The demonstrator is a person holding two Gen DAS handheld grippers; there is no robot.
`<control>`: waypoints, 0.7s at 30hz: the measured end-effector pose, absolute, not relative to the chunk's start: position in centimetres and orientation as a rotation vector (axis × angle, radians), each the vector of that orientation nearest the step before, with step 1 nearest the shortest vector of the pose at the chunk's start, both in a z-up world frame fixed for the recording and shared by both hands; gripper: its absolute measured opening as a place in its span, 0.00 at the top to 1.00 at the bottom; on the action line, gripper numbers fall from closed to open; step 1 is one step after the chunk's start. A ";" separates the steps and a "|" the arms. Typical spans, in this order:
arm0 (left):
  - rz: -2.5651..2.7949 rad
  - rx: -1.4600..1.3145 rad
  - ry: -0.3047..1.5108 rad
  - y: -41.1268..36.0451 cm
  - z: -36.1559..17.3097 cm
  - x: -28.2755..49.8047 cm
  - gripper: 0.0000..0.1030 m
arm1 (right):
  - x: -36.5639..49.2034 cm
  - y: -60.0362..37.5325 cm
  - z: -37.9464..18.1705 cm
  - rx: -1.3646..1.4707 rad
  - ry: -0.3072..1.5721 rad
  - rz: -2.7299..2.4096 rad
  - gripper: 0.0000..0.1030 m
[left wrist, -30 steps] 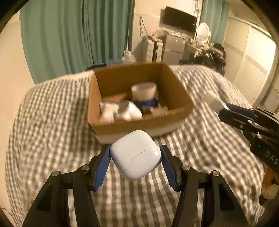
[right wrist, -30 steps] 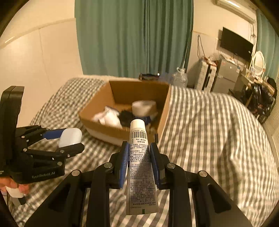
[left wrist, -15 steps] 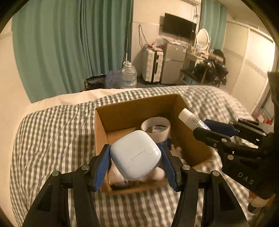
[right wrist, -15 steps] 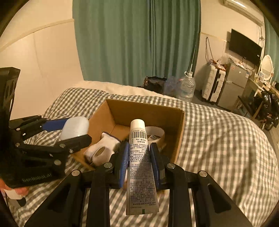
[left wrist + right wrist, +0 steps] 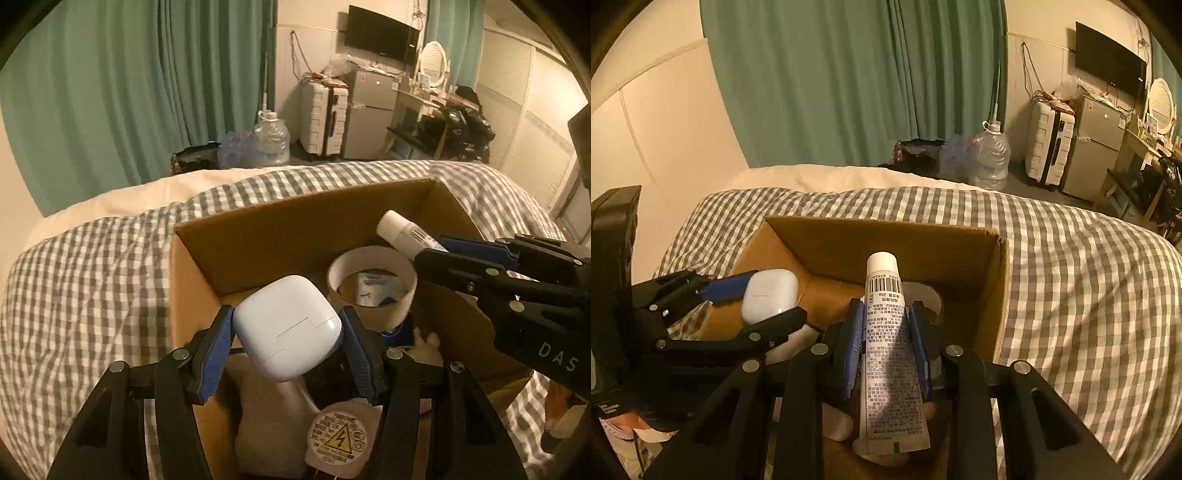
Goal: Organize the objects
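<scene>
Your L gripper (image 5: 288, 343) is clamped on the white earbud case (image 5: 287, 326), held over the near-left part of the cardboard box (image 5: 258, 236); your R gripper (image 5: 886, 332) is clamped on the white tube (image 5: 888, 339), cap pointing fwd, over the box's right half. Below: a white device w/ a yellow warning sticker (image 5: 336, 437); farther in, a white tape roll (image 5: 371, 282). Box sits on the checked bedspread (image 5: 1071, 266); beyond it, a water jug (image 5: 991, 155) by the green curtains (image 5: 849, 81).
</scene>
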State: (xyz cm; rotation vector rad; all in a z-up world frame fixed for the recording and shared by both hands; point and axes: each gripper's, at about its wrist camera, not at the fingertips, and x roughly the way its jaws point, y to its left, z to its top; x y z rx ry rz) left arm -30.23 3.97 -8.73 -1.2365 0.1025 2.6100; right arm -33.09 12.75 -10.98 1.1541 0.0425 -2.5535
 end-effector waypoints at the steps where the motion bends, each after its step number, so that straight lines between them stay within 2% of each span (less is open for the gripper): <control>1: 2.597 -1.239 0.105 4.1 -8.8 -30.2 0.43 | -33.2 12.8 -11.0 1.153 0.032 -2.554 0.73; 4: 2.586 -1.236 0.122 4.5 -8.6 -29.6 0.39 | -32.7 13.3 -10.7 1.133 -0.012 -2.570 0.38; 7: 2.617 -1.211 0.120 4.4 -7.4 -28.1 0.15 | -31.4 13.5 -9.1 1.098 -0.022 -2.613 0.37; 10: 2.634 -1.177 0.098 4.0 -5.0 -26.3 0.14 | -30.0 14.2 -6.6 1.082 -0.064 -2.635 0.36; 13: 2.660 -1.134 0.093 3.8 -2.0 -24.9 0.14 | -28.0 14.7 -3.2 1.039 -0.045 -2.673 0.29; 15: 2.679 -1.095 0.092 3.7 0.1 -23.8 0.13 | -26.3 15.0 -0.6 0.995 -0.020 -2.706 0.28; 17: 2.702 -1.047 0.090 3.7 2.3 -22.4 0.09 | -24.5 15.1 1.7 0.954 0.020 -2.742 0.28; 21: 2.745 -0.985 0.108 3.9 5.9 -19.8 0.08 | -21.5 15.5 5.0 0.889 0.041 -2.797 0.27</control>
